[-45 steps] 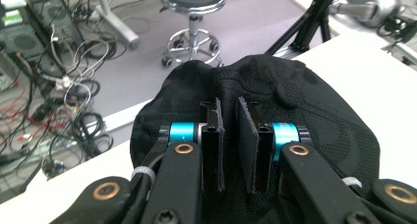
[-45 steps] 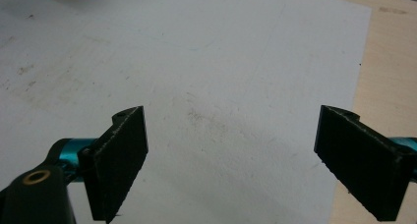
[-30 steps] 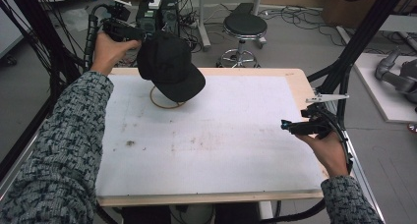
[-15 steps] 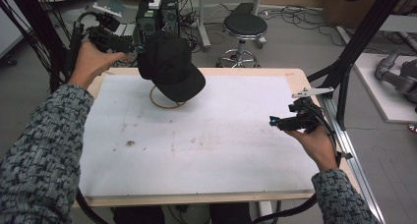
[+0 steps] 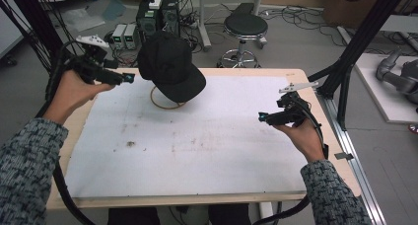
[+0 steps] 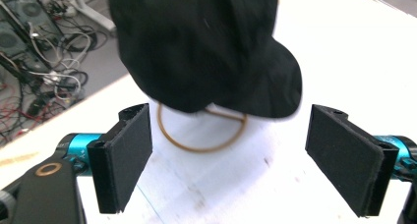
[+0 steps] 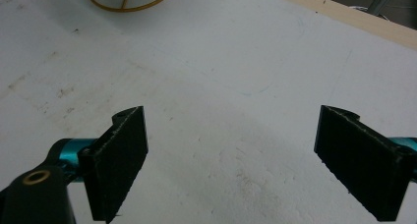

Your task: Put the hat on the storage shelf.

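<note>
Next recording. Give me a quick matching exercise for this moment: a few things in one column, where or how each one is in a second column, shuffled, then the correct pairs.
Column one:
1. black cap
2. gold wire ring base
3. left gripper
4. right gripper

Column two:
A. flat on the white table cover, under the cap
B. open, over the table's right side, nothing between its fingers
C. perched on the stand, above the table
D. open, just left of the cap, pointing at it

Pairs: 1-C, 2-A, 3-D, 4-B

cap [image 5: 170,67]: black | stand ring [image 5: 167,102]: brass-gold | table mat [image 5: 197,146]: white, speckled
</note>
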